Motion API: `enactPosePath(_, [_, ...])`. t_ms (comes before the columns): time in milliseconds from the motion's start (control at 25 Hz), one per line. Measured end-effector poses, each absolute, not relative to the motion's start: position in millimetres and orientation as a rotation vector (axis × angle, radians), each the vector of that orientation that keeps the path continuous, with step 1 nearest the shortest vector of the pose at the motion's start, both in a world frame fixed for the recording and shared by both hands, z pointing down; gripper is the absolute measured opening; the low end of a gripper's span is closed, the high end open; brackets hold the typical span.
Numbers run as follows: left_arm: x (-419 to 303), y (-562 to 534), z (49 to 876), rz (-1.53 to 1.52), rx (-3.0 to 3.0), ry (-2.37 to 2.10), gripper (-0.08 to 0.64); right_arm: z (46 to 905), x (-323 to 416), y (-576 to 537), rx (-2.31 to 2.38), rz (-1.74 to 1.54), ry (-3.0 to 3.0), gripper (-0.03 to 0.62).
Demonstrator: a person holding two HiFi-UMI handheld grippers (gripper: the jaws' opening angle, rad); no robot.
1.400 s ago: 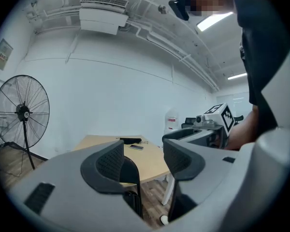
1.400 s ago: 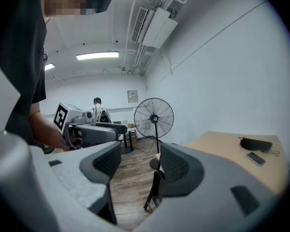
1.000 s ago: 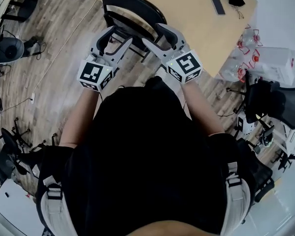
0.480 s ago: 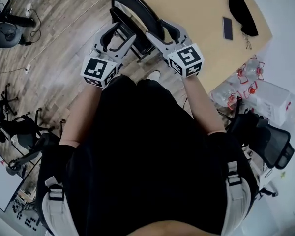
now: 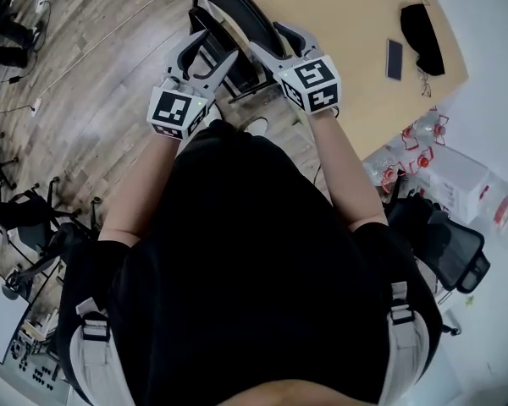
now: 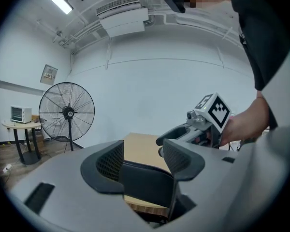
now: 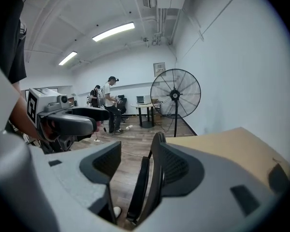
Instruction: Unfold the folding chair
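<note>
Black and folded, the folding chair [image 5: 237, 15] stands at twelve o'clock beside the wooden worktop [image 5: 347, 24], so the step looks like taking hold before pulling seat and back apart; the left gripper [image 6: 144, 158], partly closed, clamps its padded panel, and the right gripper [image 7: 137, 163] is apart around its edge.

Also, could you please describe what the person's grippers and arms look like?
The left gripper and the right gripper are light grey plastic, each with two dark, mesh-textured jaw pads. Each carries a white cube printed with black square markers. The person wears a black short-sleeved top, and the forearms are bare.
</note>
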State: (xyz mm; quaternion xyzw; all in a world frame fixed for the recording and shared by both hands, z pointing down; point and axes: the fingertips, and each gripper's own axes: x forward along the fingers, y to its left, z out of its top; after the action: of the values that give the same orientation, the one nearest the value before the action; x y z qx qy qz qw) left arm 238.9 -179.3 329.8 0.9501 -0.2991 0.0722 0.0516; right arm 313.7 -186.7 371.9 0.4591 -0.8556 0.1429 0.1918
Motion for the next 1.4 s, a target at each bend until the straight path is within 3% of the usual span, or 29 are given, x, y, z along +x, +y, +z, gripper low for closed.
enactPosePath(1400, [244,-258,383,0.234,2.857,-0.842,0.242,551,341,-237,0.954,0.808,-1.788,0.242])
